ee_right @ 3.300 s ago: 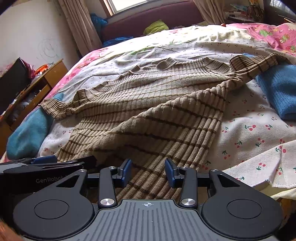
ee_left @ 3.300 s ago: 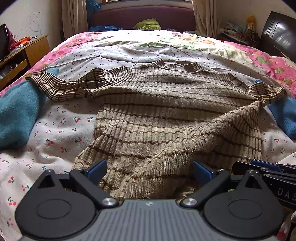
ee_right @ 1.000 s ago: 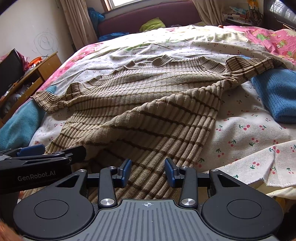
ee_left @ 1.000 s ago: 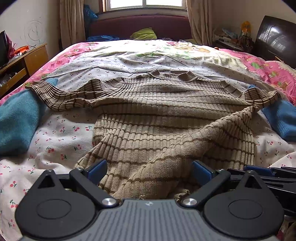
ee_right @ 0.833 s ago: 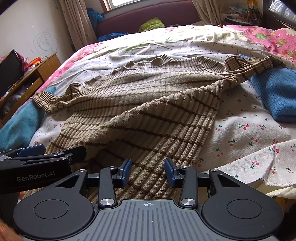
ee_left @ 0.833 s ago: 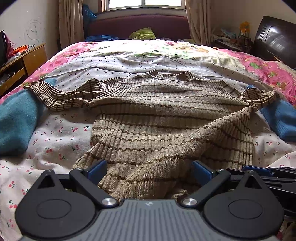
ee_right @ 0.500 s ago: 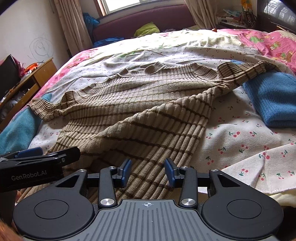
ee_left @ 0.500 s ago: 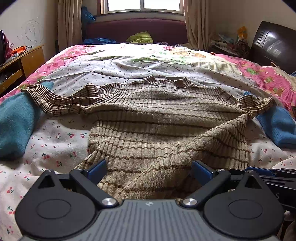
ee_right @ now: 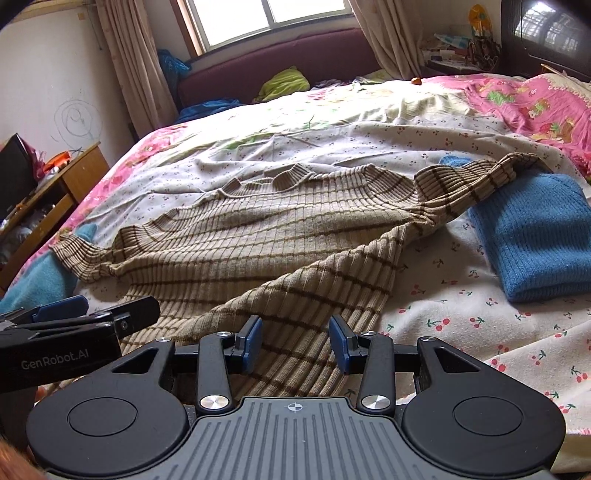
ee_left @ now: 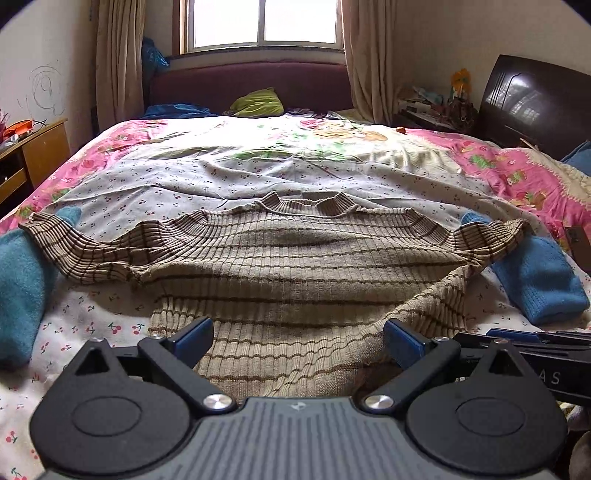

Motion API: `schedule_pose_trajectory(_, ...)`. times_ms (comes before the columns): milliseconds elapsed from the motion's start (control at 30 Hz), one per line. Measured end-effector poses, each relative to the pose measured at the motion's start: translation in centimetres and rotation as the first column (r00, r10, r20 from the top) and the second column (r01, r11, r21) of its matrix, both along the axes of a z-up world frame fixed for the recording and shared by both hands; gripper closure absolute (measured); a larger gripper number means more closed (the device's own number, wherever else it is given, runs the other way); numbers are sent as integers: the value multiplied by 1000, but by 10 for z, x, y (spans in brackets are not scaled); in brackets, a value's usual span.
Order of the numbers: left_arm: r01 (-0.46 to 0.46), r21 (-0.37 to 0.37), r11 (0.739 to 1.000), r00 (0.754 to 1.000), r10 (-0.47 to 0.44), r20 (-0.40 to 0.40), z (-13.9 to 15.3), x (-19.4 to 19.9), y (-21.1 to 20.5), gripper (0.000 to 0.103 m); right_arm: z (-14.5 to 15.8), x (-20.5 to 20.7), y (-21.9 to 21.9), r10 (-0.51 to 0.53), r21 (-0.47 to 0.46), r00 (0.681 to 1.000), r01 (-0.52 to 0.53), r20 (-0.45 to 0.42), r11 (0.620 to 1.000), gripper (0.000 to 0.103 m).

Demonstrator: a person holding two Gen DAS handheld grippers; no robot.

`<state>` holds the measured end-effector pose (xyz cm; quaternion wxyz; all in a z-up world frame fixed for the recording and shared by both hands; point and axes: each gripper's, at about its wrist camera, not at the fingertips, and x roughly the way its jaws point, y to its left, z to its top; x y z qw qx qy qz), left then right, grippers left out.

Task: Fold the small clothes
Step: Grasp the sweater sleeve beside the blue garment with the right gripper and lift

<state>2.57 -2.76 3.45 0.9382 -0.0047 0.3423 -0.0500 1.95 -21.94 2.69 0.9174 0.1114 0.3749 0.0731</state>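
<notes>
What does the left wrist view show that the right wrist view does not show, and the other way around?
Only the left wrist view shows the blue garment at the left edge at full width, and the right gripper from the side. Only the right wrist view shows the folded blue sweater whole and close, the wooden cabinet with its open shelves, and the left gripper from the side. Both show the striped beige sweater spread on the cherry-print sheet, the window, and open jaws over the sweater's hem.
</notes>
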Motion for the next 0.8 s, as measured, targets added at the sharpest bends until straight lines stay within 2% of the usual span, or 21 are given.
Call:
schedule_pose_trajectory(200, 38, -12, 999, 999, -38, 15, 11, 32, -25, 0, 14, 29, -46, -105, 7, 993, 105, 62, 994, 60)
schedule_pose_trajectory(500, 146, -13, 989, 989, -146, 18, 11, 86, -92, 0, 7, 84, -128, -267, 28, 962, 265, 63, 964, 60)
schedule_pose_trajectory(633, 184, -24, 983, 983, -184, 9, 3, 106, -118, 0, 0, 114, -169, -365, 45, 929, 363, 56, 931, 60)
schedule_pose_trajectory(800, 226, -25, 974, 974, -226, 1, -8, 125, -145, 0, -17, 149, -223, -473, 169, 881, 463, 19, 870, 59)
